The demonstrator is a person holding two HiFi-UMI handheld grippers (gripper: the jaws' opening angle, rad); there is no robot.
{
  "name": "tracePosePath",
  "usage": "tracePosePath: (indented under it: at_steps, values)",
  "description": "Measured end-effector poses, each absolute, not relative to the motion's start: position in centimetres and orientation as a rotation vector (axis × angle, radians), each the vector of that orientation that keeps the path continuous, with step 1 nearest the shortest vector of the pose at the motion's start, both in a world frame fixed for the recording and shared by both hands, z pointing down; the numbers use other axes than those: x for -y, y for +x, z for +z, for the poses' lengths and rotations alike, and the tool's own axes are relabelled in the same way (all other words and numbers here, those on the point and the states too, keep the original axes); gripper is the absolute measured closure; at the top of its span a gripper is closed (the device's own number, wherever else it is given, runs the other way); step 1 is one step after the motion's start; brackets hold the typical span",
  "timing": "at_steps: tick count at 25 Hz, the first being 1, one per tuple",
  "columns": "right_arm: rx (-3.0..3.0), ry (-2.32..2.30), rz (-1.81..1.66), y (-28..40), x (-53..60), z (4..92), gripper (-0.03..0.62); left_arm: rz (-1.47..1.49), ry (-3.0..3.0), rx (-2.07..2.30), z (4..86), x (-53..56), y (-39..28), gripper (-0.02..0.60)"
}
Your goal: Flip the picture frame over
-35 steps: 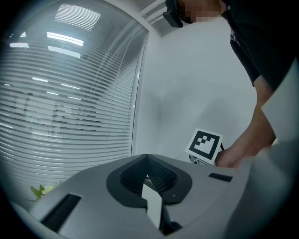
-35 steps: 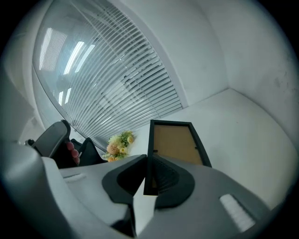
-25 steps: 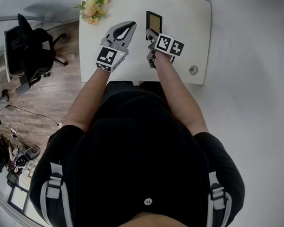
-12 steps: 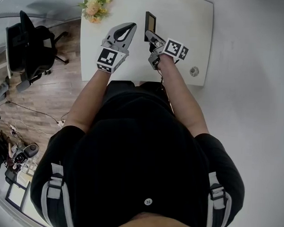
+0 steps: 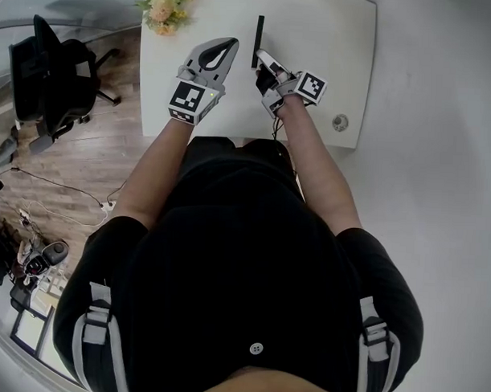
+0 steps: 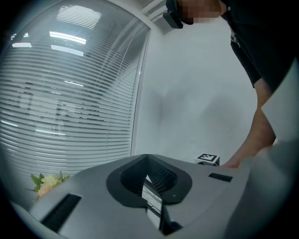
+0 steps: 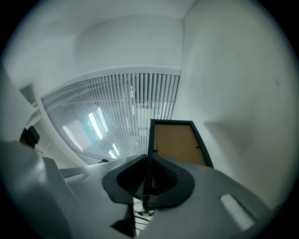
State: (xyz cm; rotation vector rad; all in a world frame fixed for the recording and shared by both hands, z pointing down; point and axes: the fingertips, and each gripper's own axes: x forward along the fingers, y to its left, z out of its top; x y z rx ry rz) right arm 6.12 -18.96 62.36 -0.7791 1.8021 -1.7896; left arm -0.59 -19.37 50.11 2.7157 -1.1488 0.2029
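Right claw (image 7: 147,179) pinches the near edge of the frame (image 5: 258,39), which stands on edge at the worktop (image 5: 331,41), brown backing visible. Left claw (image 5: 225,46) is pressed together, empty, just beside. Flip judged half done; lowering onto the other face and release remain.

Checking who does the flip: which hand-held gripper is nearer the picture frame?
Right. The right hand-held gripper clamps the picture frame at its near edge; the left hand-held gripper sits apart, to its left.
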Motion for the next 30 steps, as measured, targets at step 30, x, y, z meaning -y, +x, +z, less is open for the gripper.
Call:
tracePosePath:
  at_steps: [30]
  values:
    - [-1.875, -0.721, -1.803, 7.3, 18.1, 65.3, 0.535, 0.199, 2.724, 1.104, 50.3, 19.1, -0.3, 0.577]
